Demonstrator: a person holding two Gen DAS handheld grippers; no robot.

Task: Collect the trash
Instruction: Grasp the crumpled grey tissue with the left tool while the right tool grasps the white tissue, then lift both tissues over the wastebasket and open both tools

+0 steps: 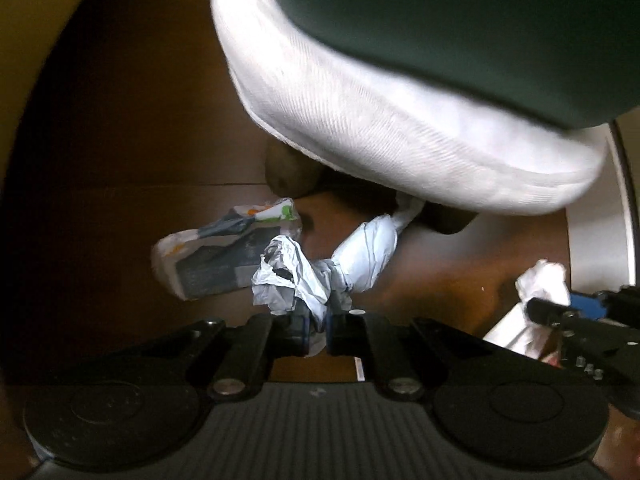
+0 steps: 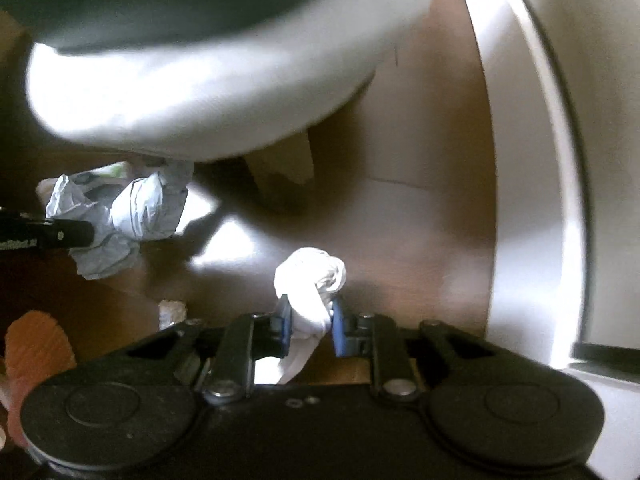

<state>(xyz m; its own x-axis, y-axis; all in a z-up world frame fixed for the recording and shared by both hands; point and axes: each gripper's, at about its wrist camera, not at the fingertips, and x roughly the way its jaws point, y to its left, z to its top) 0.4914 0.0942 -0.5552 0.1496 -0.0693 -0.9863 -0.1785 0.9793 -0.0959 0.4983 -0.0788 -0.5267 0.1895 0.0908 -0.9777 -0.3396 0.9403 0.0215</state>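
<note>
gripping crumpled grey-white plastic bag point(image 1: 288, 276) w/ left gripper point(image 1: 316, 326), knotted, wrinkly

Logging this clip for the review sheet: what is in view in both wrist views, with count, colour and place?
crumpled plastic bag: one, pale grey-blue, clamped in the left tool
printed wrapper: one, white with dark grey panel, orange and green marks, on the floor beyond the bag
white tissue wad: one, white, clamped in the right tool
small white scrap: one, on the floor left of the right tool
floor: brown wood
white garment hem: one, above dark green cloth, hanging over the scene
left tool: black, shut on the bag
right tool: black, blue pads, shut on the tissue
</note>
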